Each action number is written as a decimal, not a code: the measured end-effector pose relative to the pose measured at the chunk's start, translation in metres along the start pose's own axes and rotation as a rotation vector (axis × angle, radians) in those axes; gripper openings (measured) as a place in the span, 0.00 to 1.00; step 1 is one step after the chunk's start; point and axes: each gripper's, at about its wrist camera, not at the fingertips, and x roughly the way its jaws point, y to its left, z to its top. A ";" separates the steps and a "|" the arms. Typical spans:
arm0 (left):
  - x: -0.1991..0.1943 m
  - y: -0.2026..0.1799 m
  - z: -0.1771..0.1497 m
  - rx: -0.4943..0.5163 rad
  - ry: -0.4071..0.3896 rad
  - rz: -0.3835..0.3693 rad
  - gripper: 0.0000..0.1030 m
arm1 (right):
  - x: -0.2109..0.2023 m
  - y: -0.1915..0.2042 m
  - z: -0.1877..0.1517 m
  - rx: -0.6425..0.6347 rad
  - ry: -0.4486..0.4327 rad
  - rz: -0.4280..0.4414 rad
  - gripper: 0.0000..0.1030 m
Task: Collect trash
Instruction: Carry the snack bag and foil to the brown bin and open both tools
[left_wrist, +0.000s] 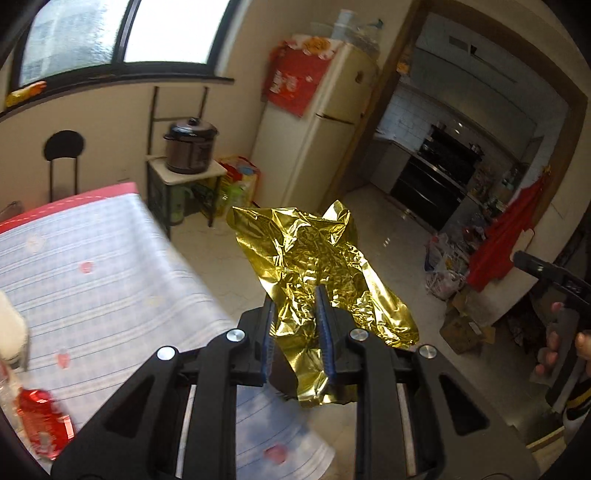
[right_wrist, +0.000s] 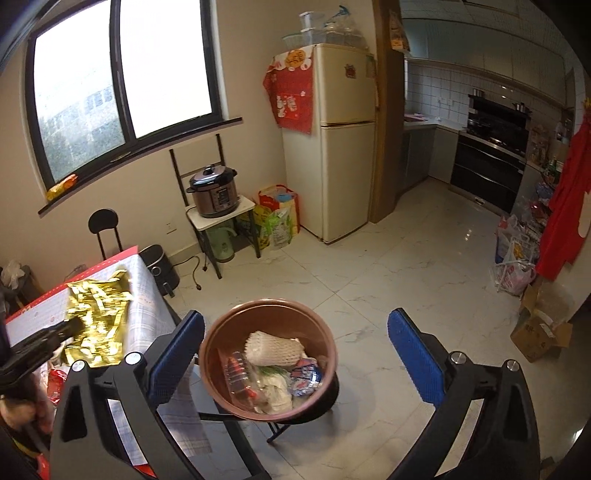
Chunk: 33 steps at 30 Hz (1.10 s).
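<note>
Below the wide-open right gripper (right_wrist: 295, 354), a brown bin (right_wrist: 221, 332) holds wrappers; left gripper (left_wrist: 297, 328) grips gold foil (left_wrist: 317, 266).

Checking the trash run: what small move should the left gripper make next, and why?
Probably carry the gold foil across over the brown bin, then open. The left gripper is shut on the foil, at the table edge; the right gripper is open and empty.

One crumpled gold foil wrapper (left_wrist: 317, 273) between the left gripper's pads; one brown waste bin (right_wrist: 271, 315) below the right gripper, holding one white foam fruit net (right_wrist: 271, 347); one fridge (right_wrist: 341, 140) and one pressure cooker (right_wrist: 214, 190) beyond.
</note>
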 end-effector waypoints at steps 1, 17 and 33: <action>0.016 -0.011 0.002 0.010 0.015 -0.018 0.23 | -0.001 -0.006 -0.001 0.006 0.001 -0.011 0.95; 0.014 -0.034 0.042 0.050 -0.092 -0.080 0.92 | -0.006 -0.029 -0.008 0.081 -0.010 -0.034 0.95; -0.180 0.142 0.012 -0.090 -0.172 0.385 0.94 | 0.006 0.146 -0.003 -0.030 0.020 0.189 0.95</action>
